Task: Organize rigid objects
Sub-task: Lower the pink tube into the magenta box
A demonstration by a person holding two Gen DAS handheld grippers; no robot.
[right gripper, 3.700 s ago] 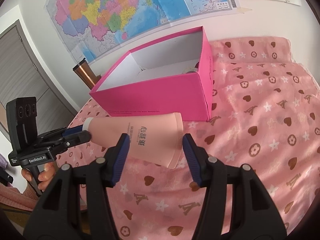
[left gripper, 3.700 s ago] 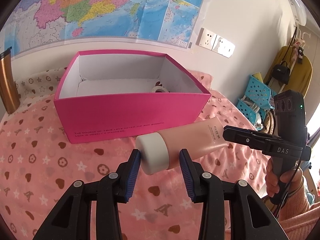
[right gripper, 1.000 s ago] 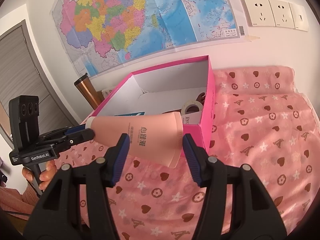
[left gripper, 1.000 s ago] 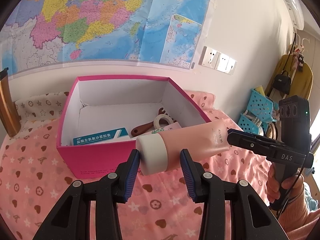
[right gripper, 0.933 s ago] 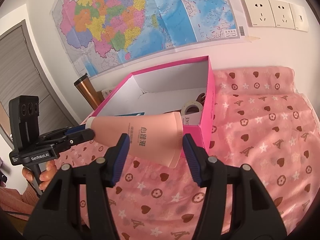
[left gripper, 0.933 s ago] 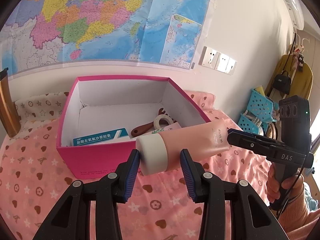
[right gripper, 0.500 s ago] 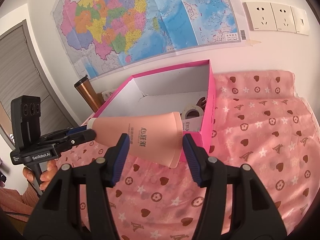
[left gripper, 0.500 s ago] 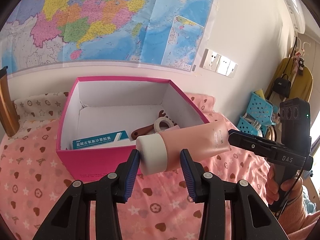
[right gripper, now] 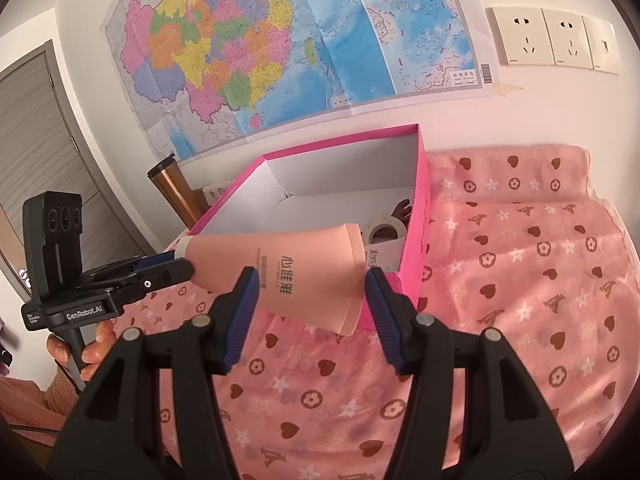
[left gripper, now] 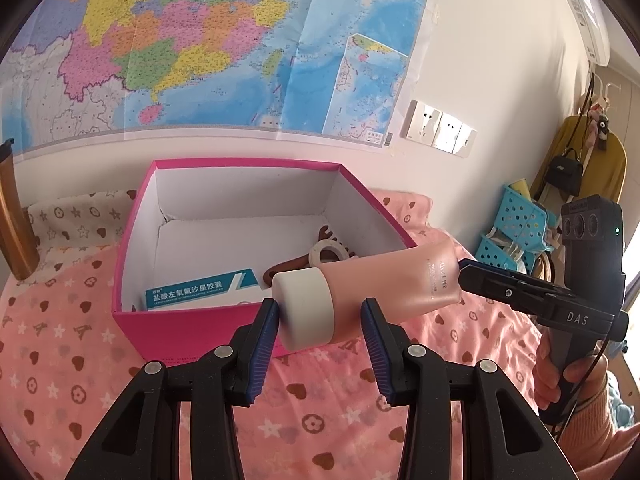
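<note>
A peach-pink tube point(left gripper: 384, 284) with a white cap point(left gripper: 306, 310) hangs level in the air between both grippers. My left gripper point(left gripper: 320, 320) is shut on the cap end. My right gripper point(right gripper: 306, 294) is shut on the tube's flat wide end point(right gripper: 304, 276). The tube sits just above the near rim of an open pink box point(left gripper: 192, 320), also seen in the right wrist view point(right gripper: 422, 216). Inside the box lie a blue-and-white medicine carton point(left gripper: 196, 290), a tape roll point(left gripper: 330, 250) and a brown comb point(left gripper: 288, 268).
The box stands on a pink patterned cloth point(left gripper: 320, 420). A copper tumbler point(right gripper: 178, 196) stands to the box's left by the wall. A map and wall sockets point(right gripper: 552, 40) are behind. Blue baskets point(left gripper: 516, 224) sit far right.
Both grippers have lifted the tube from the cloth in front of the box to rim height. In the last second it has risen a little more and edged toward the box.
</note>
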